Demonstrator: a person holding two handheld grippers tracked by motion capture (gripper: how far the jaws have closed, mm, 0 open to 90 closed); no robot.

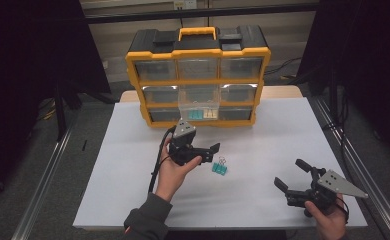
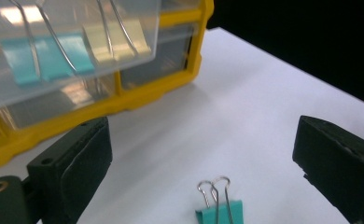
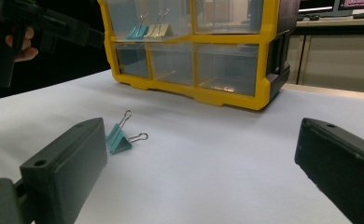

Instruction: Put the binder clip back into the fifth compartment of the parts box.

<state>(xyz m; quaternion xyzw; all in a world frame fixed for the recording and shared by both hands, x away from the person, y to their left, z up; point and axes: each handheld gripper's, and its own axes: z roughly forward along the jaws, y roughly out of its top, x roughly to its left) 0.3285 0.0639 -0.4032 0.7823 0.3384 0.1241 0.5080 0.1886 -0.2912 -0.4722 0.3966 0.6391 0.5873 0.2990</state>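
My left gripper [image 1: 209, 154] is spread wide, empty; the clip [image 1: 220, 168] lies just below its jaws, mid-frame.

A big yellow and black drawer box [image 1: 198, 75] stands at the back of the white table [image 1: 263, 165].

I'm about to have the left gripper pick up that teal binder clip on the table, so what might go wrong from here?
1. The teal binder clip lies low between the open left gripper; closing on its thin wire handles instead of the body may let it twist or slip.
2. The pulled-out drawer of the yellow organizer juts out just ahead; lifting forward might knock it.
3. The right gripper sits apart, so nothing steadies the clip if it skids on the white sheet.
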